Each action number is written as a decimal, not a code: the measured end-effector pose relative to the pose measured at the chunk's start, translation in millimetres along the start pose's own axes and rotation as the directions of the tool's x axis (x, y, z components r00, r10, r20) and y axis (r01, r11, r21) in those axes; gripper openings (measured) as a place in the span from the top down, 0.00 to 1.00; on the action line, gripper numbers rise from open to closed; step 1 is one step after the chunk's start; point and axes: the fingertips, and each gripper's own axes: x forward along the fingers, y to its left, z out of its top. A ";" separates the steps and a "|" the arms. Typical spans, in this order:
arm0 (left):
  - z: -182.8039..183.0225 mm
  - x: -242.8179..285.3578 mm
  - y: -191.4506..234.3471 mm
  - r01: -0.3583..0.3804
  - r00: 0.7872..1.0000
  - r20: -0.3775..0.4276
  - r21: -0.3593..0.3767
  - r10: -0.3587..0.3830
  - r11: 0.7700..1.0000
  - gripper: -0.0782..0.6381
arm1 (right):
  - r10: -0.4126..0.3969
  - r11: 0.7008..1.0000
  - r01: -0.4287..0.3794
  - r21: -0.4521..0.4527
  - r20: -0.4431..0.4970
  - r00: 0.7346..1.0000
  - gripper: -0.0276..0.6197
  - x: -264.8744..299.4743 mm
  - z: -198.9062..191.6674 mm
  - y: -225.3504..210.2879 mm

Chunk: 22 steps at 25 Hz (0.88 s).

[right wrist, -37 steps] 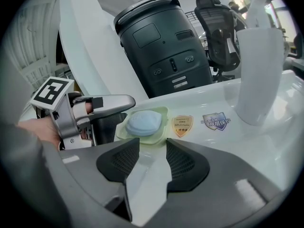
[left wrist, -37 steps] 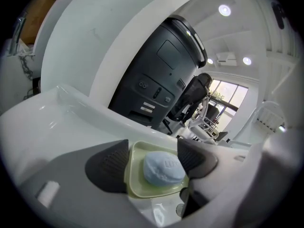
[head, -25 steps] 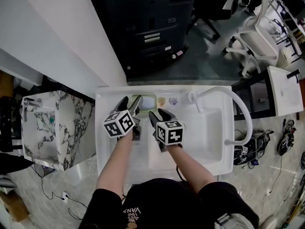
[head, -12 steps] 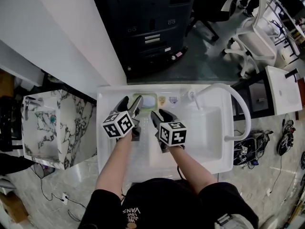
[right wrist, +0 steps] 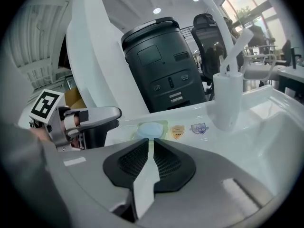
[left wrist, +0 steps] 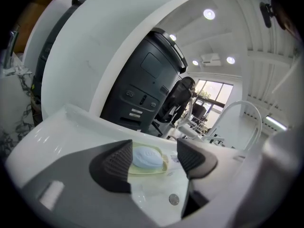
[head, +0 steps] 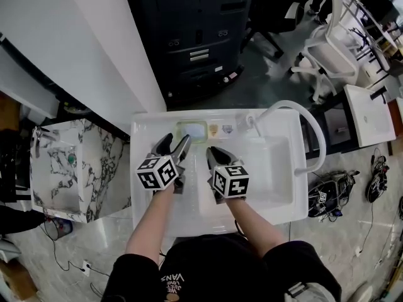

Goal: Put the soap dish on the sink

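The pale green soap dish (head: 192,131) with a light blue soap bar in it rests on the back ledge of the white sink (head: 277,123), left of the faucet base. My left gripper (head: 175,141) hovers just in front of the dish and is open. The dish (left wrist: 148,164) shows beyond the gap between its jaws, untouched. My right gripper (head: 216,151) hangs over the basin beside the left one. Its jaws have just been closing and now stand together with nothing between them (right wrist: 151,145). Past them the dish (right wrist: 151,129) sits on the ledge.
A white faucet (right wrist: 227,99) with a long arched hose (head: 315,137) stands at the sink's back right, and two small stickers (head: 220,129) mark the ledge. A marble-patterned basin (head: 63,165) stands to the left, a black copier (head: 195,30) behind, and an office chair (head: 330,49) at the far right.
Both grippers have drawn back from the ledge toward me and risen a little. The right gripper's jaws went from wide open to closed. The soap dish stays on the ledge.
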 end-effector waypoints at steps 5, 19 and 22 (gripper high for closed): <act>-4.6 -17.9 -11.0 0.024 1.000 0.000 0.025 -0.024 0.999 0.45 | -0.021 1.000 0.021 -0.009 0.030 0.999 0.90 -17.8 -0.4 5.4; -16.6 -77.1 -46.7 0.119 0.993 -0.020 0.196 -0.117 0.973 0.73 | -0.036 0.999 0.038 -0.014 0.128 0.991 0.95 -74.3 -3.7 33.4; -22.3 -89.3 -55.1 0.140 0.990 -0.029 0.218 -0.137 0.966 0.77 | -0.029 0.999 0.032 -0.022 0.149 0.988 0.95 -84.9 -5.1 42.3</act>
